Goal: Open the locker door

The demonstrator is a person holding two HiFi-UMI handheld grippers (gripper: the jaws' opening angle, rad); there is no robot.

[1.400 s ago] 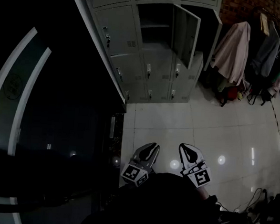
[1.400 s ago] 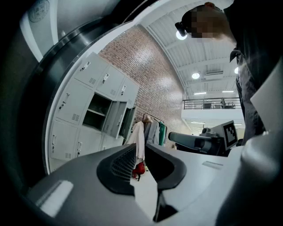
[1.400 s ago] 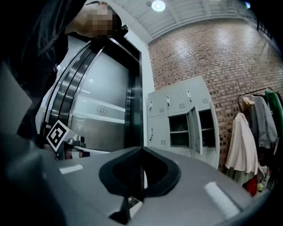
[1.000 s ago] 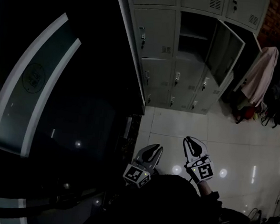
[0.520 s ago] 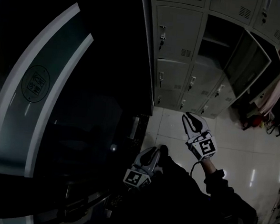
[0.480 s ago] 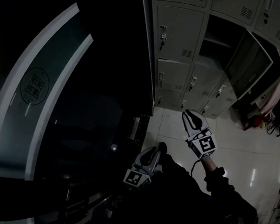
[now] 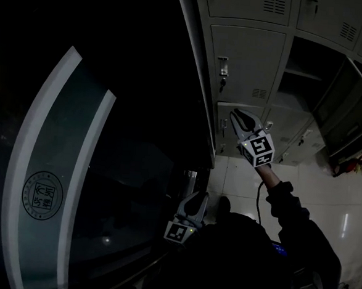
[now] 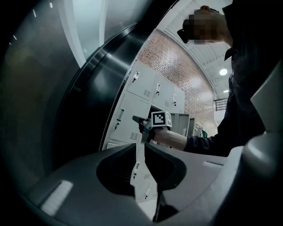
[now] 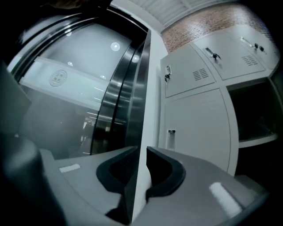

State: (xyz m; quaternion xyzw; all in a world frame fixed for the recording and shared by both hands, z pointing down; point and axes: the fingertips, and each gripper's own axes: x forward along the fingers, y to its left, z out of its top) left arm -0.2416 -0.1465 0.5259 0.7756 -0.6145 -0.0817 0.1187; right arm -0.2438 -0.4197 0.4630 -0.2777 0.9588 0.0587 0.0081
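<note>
**Reaching toward the closed locker door [image 7: 252, 59] with the right gripper [image 7: 237, 117]**

The right gripper is held up and out on a dark-sleeved arm, pointing at the grey locker bank [image 7: 240, 6]. Its jaws are pressed almost together, with only a thin slit between them and nothing in it. Straight ahead of it stands the closed locker door, leftmost in its row, with its latch [image 7: 222, 66] by the left edge. In the head view the gripper's tips lie near and just below that latch. Whether they touch the door cannot be told. Right of this door an open compartment [image 7: 310, 66] shows, its own door [image 7: 350, 115] swung out. The left gripper [image 7: 194, 200] hangs low, close to the body, beside the tiled floor [image 7: 247, 176]. Its jaws are likewise drawn together and empty. A dark glass panel [image 7: 41, 193] with a round emblem fills the left.
</note>
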